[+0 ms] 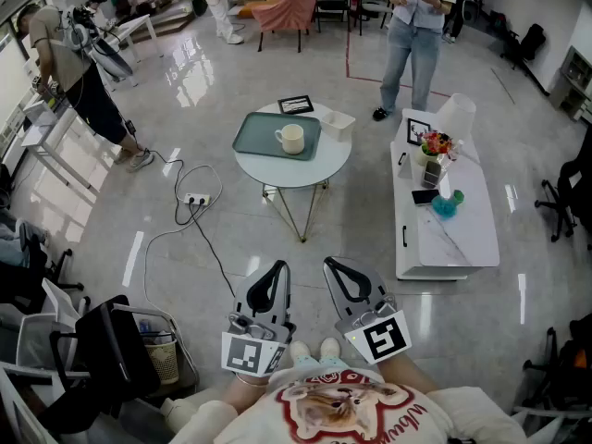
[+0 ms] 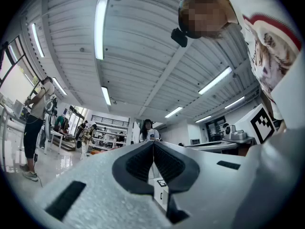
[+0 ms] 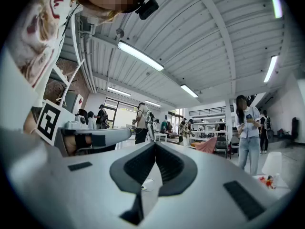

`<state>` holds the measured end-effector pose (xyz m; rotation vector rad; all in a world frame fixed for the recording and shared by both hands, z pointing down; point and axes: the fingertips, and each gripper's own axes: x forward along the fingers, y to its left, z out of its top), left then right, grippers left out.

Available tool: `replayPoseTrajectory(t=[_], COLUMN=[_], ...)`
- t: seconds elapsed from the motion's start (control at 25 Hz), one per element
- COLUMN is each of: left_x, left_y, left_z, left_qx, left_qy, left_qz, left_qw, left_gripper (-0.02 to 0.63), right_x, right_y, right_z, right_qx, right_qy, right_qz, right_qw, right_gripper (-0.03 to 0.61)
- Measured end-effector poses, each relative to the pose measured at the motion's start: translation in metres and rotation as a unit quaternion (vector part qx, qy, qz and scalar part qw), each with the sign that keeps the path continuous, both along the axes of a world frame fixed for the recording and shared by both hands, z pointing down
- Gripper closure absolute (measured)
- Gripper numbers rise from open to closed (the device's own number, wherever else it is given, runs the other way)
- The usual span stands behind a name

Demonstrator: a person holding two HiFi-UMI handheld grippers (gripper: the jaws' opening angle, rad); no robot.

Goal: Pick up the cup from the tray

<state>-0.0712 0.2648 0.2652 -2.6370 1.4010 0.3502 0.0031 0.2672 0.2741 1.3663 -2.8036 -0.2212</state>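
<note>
A cream cup [image 1: 290,138] with a handle stands upright on a green tray [image 1: 257,141], which lies on a small round white table [image 1: 314,170] some way ahead of me in the head view. Both grippers are held low, close to my body and far short of the table. The left gripper [image 1: 276,266] is shut with nothing in it, its jaws meeting in a line in the left gripper view [image 2: 153,143]. The right gripper [image 1: 333,264] is likewise shut and holds nothing [image 3: 155,145]. Both gripper views point up towards the ceiling and the far room.
A white box [image 1: 337,124] and a framed picture [image 1: 296,104] share the round table. To its right stands a long white table [image 1: 444,234] with flowers and small items. A power strip with cables [image 1: 196,198] lies on the floor at left. People stand beyond [image 1: 413,35] and at left [image 1: 74,72].
</note>
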Motion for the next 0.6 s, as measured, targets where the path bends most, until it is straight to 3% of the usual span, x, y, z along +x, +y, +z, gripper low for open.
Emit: replayPoseTrajectory(t=[0.6], left_x=[0.009], left_y=[-0.0034], left_z=[0.0012], left_qx=[0.0], left_qy=[0.002], left_qz=[0.006], left_qw=[1.0], left_gripper=[0.598], right_x=[0.0048], right_y=[-0.0034], right_z=[-0.0008], right_qx=[0.006], right_qy=[0.0], right_qz=[-0.002], right_qw=[1.0], right_gripper=[0.554])
